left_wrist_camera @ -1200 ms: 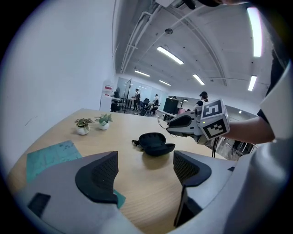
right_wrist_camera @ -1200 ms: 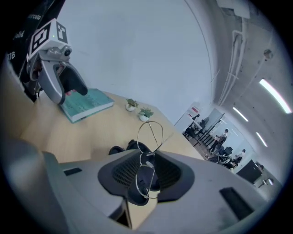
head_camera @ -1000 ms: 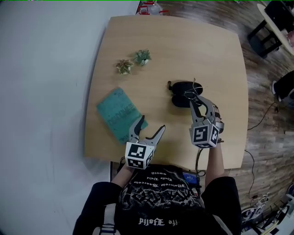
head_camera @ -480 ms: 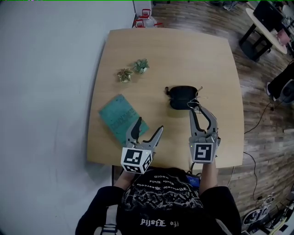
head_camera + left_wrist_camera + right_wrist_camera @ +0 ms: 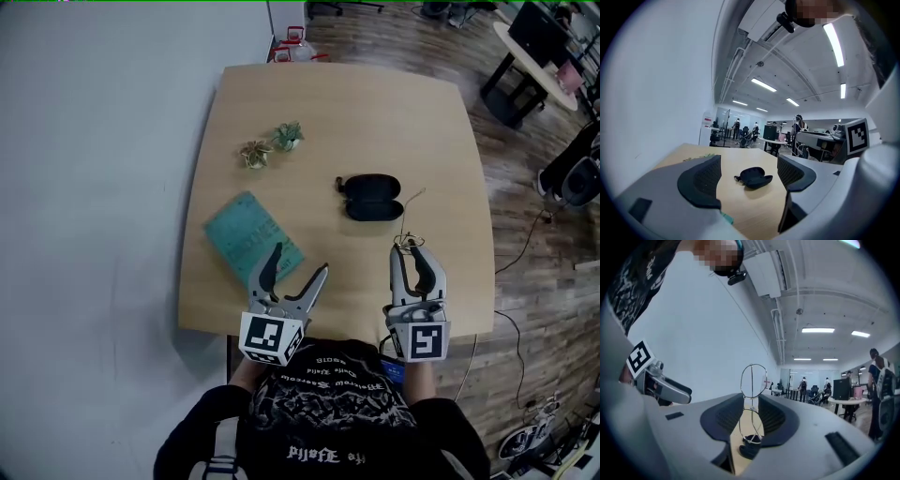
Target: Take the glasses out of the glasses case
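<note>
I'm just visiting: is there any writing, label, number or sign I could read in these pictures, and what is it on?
Nothing can be read clearly.
Teal book: faint print on the cover, too blurred to read.
Black shirt: pale ornate lettering, upside down, not legible.
Marker cubes: black-and-white square patterns, no words.
Wall sign: red and white, too small to read.
</note>
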Tool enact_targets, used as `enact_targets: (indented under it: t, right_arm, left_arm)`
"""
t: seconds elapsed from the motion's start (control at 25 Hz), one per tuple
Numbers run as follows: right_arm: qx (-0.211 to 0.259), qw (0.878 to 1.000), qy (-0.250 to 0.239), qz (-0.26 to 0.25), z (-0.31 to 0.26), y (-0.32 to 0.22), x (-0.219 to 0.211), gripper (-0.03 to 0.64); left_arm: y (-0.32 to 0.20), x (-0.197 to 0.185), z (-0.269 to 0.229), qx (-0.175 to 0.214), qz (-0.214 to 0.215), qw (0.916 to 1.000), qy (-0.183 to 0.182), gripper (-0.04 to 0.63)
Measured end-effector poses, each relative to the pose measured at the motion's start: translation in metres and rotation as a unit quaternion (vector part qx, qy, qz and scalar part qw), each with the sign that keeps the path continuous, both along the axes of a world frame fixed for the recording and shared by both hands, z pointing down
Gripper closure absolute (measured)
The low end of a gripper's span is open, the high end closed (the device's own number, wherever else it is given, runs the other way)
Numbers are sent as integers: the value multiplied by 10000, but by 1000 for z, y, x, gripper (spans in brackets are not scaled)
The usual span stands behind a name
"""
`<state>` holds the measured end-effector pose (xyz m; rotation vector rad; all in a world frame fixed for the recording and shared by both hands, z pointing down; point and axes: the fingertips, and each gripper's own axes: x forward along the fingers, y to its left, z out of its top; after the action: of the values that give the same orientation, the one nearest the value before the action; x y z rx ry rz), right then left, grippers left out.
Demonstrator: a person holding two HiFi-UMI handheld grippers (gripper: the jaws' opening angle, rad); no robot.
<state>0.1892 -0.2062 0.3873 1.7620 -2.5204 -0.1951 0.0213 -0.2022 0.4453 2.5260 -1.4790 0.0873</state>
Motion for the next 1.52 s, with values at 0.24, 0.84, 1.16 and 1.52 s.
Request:
enact_targets:
  t: [0.24, 0.84, 1.16, 1.52]
  right_arm:
    - [-36, 9967, -813, -60, 2, 22, -5, 511]
    - [-72, 9960, -874, -167, 4, 31, -19, 512]
    - [-157, 9957, -905, -104, 10, 32, -20, 512]
    - [-246, 9955, -913, -41, 14, 31, -19, 515]
  left_arm:
    - [18, 2, -10, 185, 221, 9996, -43, 304]
    - [18, -16, -13, 85, -137, 9994, 298, 591]
    - [16, -16, -6, 51, -202, 9997, 114, 591]
    - [15, -15, -5, 6, -117, 9999, 23, 591]
